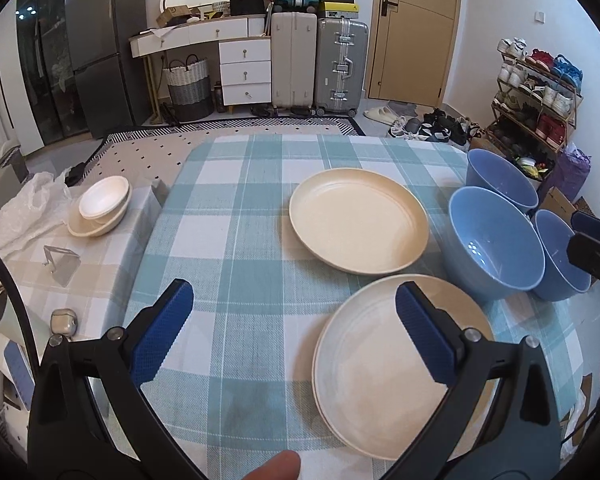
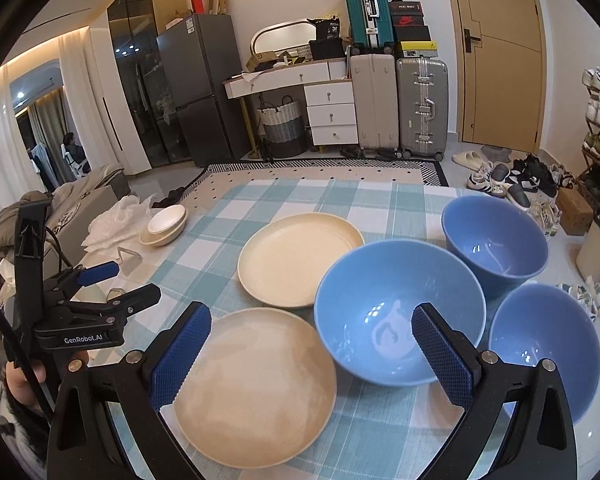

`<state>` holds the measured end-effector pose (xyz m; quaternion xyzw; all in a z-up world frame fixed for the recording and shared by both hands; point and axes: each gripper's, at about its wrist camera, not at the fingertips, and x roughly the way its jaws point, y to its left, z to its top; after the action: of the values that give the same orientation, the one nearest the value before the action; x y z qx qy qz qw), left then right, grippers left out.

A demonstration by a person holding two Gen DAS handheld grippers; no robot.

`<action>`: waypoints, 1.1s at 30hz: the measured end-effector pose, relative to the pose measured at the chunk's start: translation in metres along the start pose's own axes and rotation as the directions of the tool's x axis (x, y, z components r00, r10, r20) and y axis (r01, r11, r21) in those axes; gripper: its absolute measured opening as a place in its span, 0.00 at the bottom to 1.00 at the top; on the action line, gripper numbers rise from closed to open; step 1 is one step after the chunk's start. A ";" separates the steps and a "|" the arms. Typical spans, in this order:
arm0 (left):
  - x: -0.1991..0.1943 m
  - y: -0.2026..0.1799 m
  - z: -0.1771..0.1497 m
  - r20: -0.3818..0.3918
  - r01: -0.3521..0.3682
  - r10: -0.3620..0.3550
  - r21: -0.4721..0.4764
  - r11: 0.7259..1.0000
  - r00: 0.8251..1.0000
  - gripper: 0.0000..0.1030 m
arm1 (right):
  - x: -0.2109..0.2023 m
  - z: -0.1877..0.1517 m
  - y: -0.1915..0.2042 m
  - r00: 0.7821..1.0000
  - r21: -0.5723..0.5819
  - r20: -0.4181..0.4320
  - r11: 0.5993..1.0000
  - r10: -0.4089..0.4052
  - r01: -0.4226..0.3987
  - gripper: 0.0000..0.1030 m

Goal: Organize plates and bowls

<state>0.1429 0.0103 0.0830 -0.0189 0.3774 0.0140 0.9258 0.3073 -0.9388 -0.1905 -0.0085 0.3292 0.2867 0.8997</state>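
Left tongs and right tongs, both with blue pads spread wide apart and nothing between them, hang above the near edge of the bench, which is covered by a teal checked cloth. Below the left tongs, at the near edge, lies the near cream plate; a second rim showing under its left side suggests it may already rest on another plate, though this cannot be confirmed. Beyond it, toward the middle of the bench, sits the far cream plate, apart from the near one. Under the right tongs stands the middle blue bowl, touching or just beside the far plate's rim; the far blue bowl stands toward the far right corner and the near blue bowl at the right edge. At the left edge, on a beige cloth, a small stack of white dishes lies beside a plastic bag. The step in hand appears to be choosing the next piece: a sound grasp takes one pad inside and one outside a bowl's wall, or pinches a plate's rim, then lifts clear before nesting like into like.
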 end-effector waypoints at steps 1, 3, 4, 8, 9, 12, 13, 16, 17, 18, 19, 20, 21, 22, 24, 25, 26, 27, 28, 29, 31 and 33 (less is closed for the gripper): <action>0.000 0.001 0.003 0.001 -0.002 0.002 -0.002 1.000 1.000 0.98 | 0.001 0.004 0.000 1.000 -0.006 0.000 1.000 0.004 -0.004 0.99; 0.003 0.003 0.009 0.002 -0.007 0.007 -0.005 1.000 1.000 0.98 | 0.004 0.012 0.002 1.000 -0.017 0.002 1.000 0.005 -0.005 0.99; 0.004 0.003 0.012 0.004 -0.013 0.013 -0.002 1.000 1.000 0.98 | 0.006 0.016 0.002 1.000 -0.020 0.001 1.000 0.006 -0.006 0.99; 0.007 0.000 0.024 0.007 -0.028 0.027 0.016 0.999 1.000 0.98 | 0.013 0.029 0.003 1.000 -0.039 -0.001 0.999 0.014 -0.014 0.99; 0.008 0.000 0.027 0.007 -0.025 0.025 0.015 1.000 1.000 0.98 | 0.014 0.032 0.004 1.000 -0.044 0.002 0.999 0.012 -0.012 0.99; 0.011 -0.001 0.036 0.010 -0.019 0.019 0.012 1.000 1.000 0.98 | 0.020 0.040 0.003 1.000 -0.052 0.003 0.999 0.014 -0.013 0.99; 0.012 -0.002 0.039 0.012 -0.017 0.017 0.011 1.000 1.000 0.98 | 0.023 0.043 0.002 1.000 -0.048 -0.003 0.999 0.015 -0.015 0.99; 0.018 -0.002 0.047 0.011 -0.011 0.011 0.007 1.000 1.000 0.98 | 0.032 0.051 -0.002 1.000 -0.042 -0.012 0.999 0.013 -0.013 0.99; 0.021 -0.002 0.049 0.011 -0.006 0.006 0.003 1.000 1.000 0.98 | 0.035 0.054 -0.003 1.000 -0.040 -0.013 0.999 0.011 -0.012 0.99; 0.023 -0.001 0.052 0.008 -0.001 0.001 -0.001 1.000 1.000 0.98 | 0.037 0.056 -0.004 1.000 -0.040 -0.015 0.999 0.010 -0.010 0.99; 0.026 -0.001 0.054 0.006 0.000 0.000 -0.005 1.000 1.000 0.98 | 0.041 0.060 -0.006 1.000 -0.039 -0.017 0.999 0.005 -0.006 0.99; 0.029 0.000 0.057 0.004 0.000 0.000 -0.009 1.000 1.000 0.98 | 0.044 0.063 -0.007 1.000 -0.039 -0.017 0.999 0.000 -0.001 0.99; 0.031 0.001 0.059 0.003 0.000 0.000 -0.011 1.000 1.000 0.98 | 0.047 0.066 -0.009 1.000 -0.039 -0.019 0.999 -0.004 0.003 0.99; 0.034 0.003 0.062 0.003 -0.001 0.001 -0.015 1.000 1.000 0.98 | 0.050 0.069 -0.010 1.000 -0.039 -0.023 0.999 -0.011 0.011 0.99; 0.039 0.005 0.067 -0.002 0.001 -0.001 -0.023 1.000 1.000 0.98 | 0.056 0.073 -0.012 0.999 -0.043 -0.029 0.999 -0.030 0.029 0.99; 0.042 0.007 0.069 -0.003 0.004 -0.004 -0.029 1.000 1.000 0.98 | 0.060 0.076 -0.013 0.999 -0.044 -0.035 0.998 -0.036 0.035 0.99; 0.044 0.009 0.071 -0.006 0.005 -0.006 -0.035 0.999 1.000 0.98 | 0.064 0.078 -0.015 0.998 -0.042 -0.041 0.998 -0.038 0.037 0.99; 0.047 0.011 0.073 -0.007 0.006 -0.006 -0.040 0.999 1.000 0.98 | 0.069 0.080 -0.016 0.998 -0.043 -0.046 0.999 -0.035 0.033 0.99; 0.050 0.013 0.075 -0.009 0.006 -0.007 -0.044 0.999 1.000 0.98 | 0.072 0.082 -0.017 0.998 -0.044 -0.053 0.999 -0.034 0.032 0.99; 0.052 0.014 0.078 -0.010 0.004 -0.005 -0.048 0.999 1.000 0.98 | 0.076 0.084 -0.017 0.998 -0.045 -0.058 0.998 -0.037 0.035 0.99; 0.057 0.017 0.081 -0.012 -0.001 0.000 -0.052 0.999 1.000 0.98 | 0.083 0.087 -0.018 0.997 -0.048 -0.065 0.998 -0.039 0.036 0.99; 0.063 0.020 0.084 -0.016 -0.003 0.002 -0.061 0.998 1.000 0.98 | 0.089 0.090 -0.019 0.997 -0.050 -0.072 0.998 -0.035 0.031 0.99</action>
<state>0.2458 0.0347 0.0987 -0.0466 0.3844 0.0265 0.9216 0.4255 -0.8909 -0.1770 -0.0462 0.3546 0.2791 0.8912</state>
